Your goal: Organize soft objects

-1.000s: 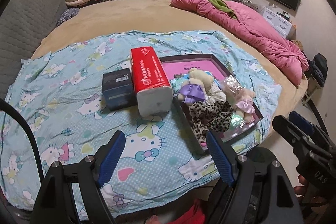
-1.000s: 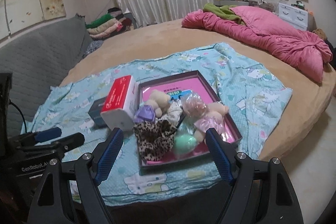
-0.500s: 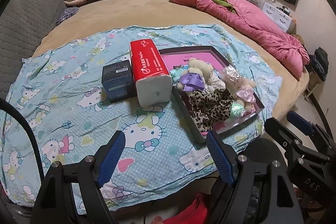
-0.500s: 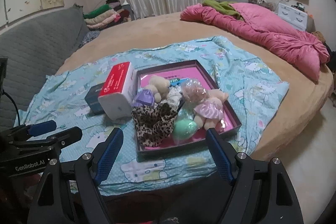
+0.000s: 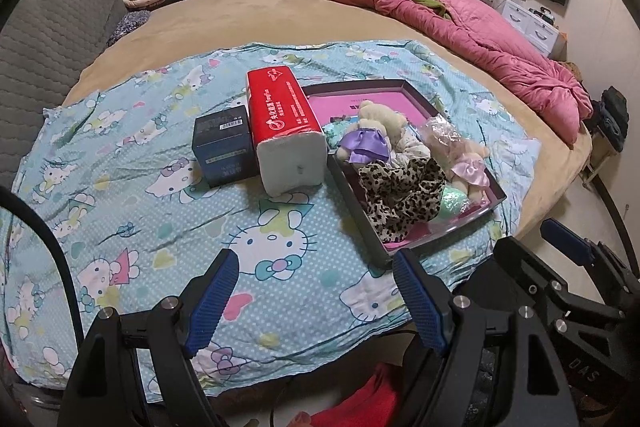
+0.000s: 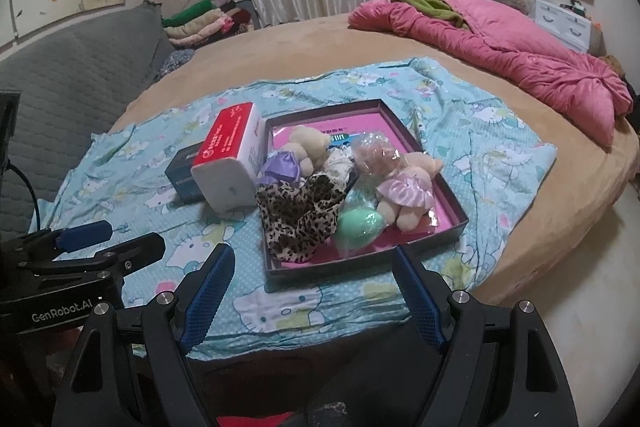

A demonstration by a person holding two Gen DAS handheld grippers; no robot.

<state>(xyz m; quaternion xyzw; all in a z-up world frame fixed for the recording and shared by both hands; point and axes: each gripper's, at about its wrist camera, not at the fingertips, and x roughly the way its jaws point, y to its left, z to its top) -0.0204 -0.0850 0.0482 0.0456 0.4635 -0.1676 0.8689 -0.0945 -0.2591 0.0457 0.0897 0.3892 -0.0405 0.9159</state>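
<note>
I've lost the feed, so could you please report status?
Left gripper and right gripper open, empty. Soft toys piled in tray. Tissue pack beside tray.

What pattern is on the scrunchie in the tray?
Leopard print, tan with dark spots, on the scrunchie; clearest in the right wrist view.

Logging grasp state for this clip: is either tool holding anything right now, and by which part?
Nothing is held. The left tool and right tool are both open and empty, short of the tray of toys.

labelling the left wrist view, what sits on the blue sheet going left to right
dark blue box → red tissue pack → bear in purple dress → bear in pink dress, the two bears inside the tray
</note>
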